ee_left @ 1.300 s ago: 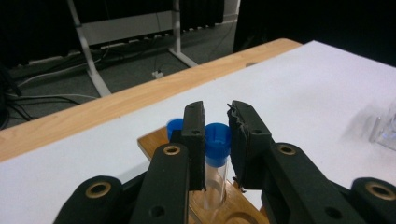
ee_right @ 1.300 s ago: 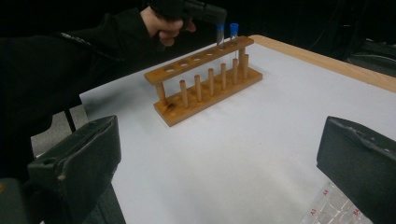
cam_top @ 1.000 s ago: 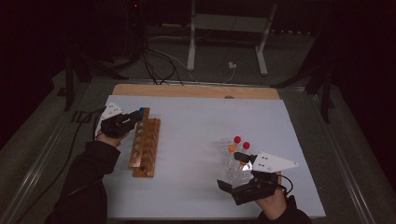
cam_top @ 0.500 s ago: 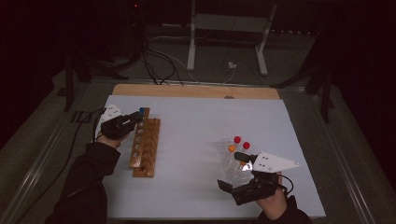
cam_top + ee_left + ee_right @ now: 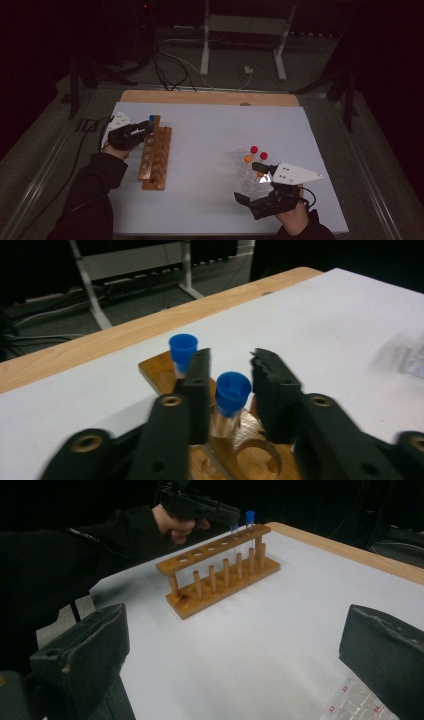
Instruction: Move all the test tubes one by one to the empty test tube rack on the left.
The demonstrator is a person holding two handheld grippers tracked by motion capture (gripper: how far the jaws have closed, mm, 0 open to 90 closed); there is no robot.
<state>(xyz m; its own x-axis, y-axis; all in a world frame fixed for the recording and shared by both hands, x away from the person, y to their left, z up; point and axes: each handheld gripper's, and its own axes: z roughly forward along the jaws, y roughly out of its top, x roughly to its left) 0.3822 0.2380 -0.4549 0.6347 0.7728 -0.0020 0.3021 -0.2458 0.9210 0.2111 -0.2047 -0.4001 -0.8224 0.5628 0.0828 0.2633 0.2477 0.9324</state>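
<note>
high view, left side: left gripper (image 5: 144, 129) sits at the far end of the wooden tube rack (image 5: 155, 159), which lies lengthwise near the left edge of the white table (image 5: 200, 200). One blue cap (image 5: 152, 118) pokes up at the rack's far end.
high view, right side: right gripper (image 5: 250, 192) hangs near the front edge, right at a clear plastic rack (image 5: 247, 172) with red and orange capped tubes (image 5: 254, 149) standing in it. Can't really make out the jaw gap from up here, too dark.
left gripper view, tube: blue-capped tube (image 5: 231, 395) stands in a hole of the rack, right between the two black jaws.
left gripper view, jaws: they've just been opening. There's a sliver of space on both sides of the cap, so the pads aren't squeezing it, jaws apart.
left gripper view, neighbour: a second blue-capped tube (image 5: 183, 352) is one hole further on, just behind the left-hand jaw.
right gripper view, jaws: spread wide, nothing between them but bare white table.
right gripper view, far off: the wooden rack with its pegs, both blue tubes at its far end, and the other hand (image 5: 177, 527) holding its gripper over them.
right gripper view, corner: a bit of the clear plastic rack with small labels at bottom right.
</note>
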